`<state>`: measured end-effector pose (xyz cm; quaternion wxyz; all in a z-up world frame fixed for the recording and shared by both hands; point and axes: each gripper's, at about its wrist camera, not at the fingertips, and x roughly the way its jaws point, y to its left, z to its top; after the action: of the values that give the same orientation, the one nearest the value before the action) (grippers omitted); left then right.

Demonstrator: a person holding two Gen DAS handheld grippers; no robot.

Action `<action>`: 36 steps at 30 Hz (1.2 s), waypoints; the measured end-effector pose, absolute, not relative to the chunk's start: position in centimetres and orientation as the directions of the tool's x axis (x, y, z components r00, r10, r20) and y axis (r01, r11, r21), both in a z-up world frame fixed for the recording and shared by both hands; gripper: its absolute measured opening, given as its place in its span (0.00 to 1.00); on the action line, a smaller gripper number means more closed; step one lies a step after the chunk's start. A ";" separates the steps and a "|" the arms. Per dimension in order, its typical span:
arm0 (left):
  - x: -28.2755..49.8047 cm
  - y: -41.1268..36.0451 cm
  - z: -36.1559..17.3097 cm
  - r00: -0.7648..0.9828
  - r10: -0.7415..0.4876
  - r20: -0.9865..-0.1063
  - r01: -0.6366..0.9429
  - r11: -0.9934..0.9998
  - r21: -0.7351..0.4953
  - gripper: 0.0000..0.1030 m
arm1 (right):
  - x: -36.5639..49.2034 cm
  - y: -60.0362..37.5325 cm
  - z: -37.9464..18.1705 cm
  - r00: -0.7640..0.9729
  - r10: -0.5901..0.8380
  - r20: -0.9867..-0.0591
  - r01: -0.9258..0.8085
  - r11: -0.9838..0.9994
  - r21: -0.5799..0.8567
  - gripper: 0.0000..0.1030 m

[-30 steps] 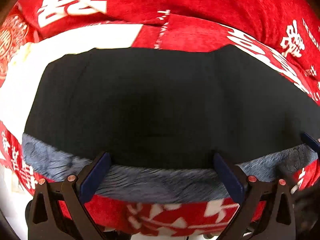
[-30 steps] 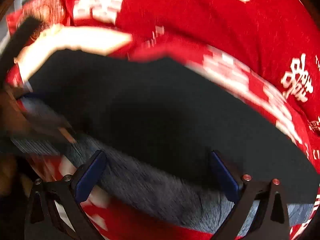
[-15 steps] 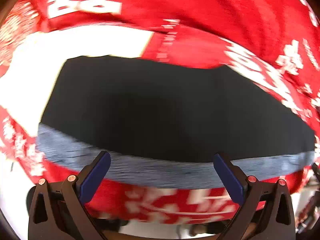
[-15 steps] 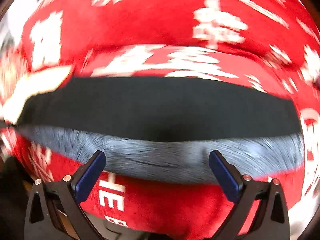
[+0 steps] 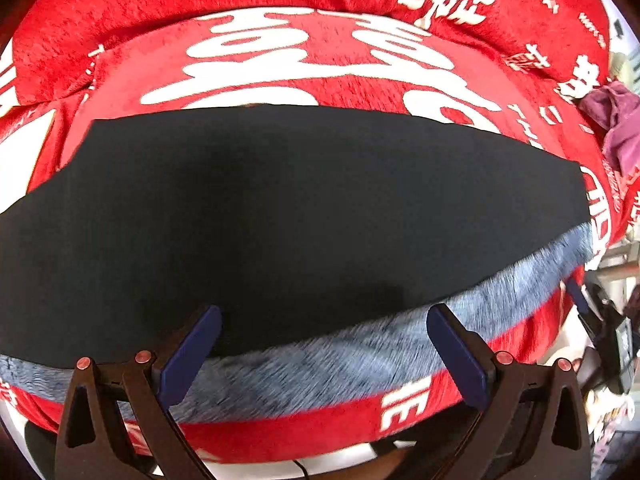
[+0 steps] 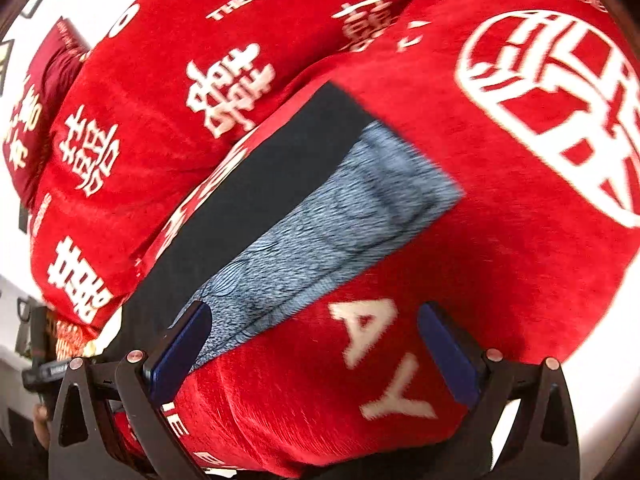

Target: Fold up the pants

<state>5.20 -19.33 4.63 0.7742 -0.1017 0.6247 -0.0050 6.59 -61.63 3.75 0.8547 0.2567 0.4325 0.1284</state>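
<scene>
Left wrist view: the dark pants [image 5: 288, 216] lie flat on the red blanket [image 5: 320, 60], their fuzzy grey lining (a strip along the near edge) showing. The left gripper [image 5: 324, 344] hovers over that strip, jaws wide apart, holding nothing. The right gripper [image 6: 316, 344] is equally wide and empty, beside the pants' end [image 6: 320, 208].

pants [image 5: 288, 208]: on blanket [image 5: 320, 60], frame centre
lining band [image 5: 360, 352]: along pants' lower edge
cloth [image 5: 616, 120]: right edge
</scene>
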 end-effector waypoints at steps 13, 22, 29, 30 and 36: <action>10.0 -25.6 3.6 0.152 -0.014 -0.988 -0.207 0.977 -0.045 1.00 | 8.8 -61.2 4.4 0.669 0.594 -0.447 -0.086 0.659 0.747 0.99; 11.5 -26.8 3.3 0.140 0.061 -0.988 -0.271 0.962 0.021 1.00 | 11.5 -59.8 4.1 0.715 0.542 -0.441 -0.055 0.672 0.738 0.98; 11.9 -28.0 3.2 0.151 0.081 -0.985 -0.243 0.969 0.042 1.00 | 11.6 -57.7 6.9 0.671 0.410 -0.617 -0.023 0.844 0.536 0.15; 12.2 -28.0 3.4 0.143 0.068 -0.987 -0.219 0.975 0.035 1.00 | 11.4 -56.7 7.7 0.680 0.365 -0.635 -0.038 0.884 0.467 0.15; 11.9 -21.5 7.4 0.227 -0.085 -0.970 -0.235 0.962 -0.139 1.00 | 9.2 -49.1 14.1 0.774 0.144 -0.617 -0.149 0.988 0.043 0.15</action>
<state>11.86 -21.53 7.38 0.7724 -0.1292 0.6200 0.0487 9.21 -49.12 14.12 0.9417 -0.0040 0.3273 0.0779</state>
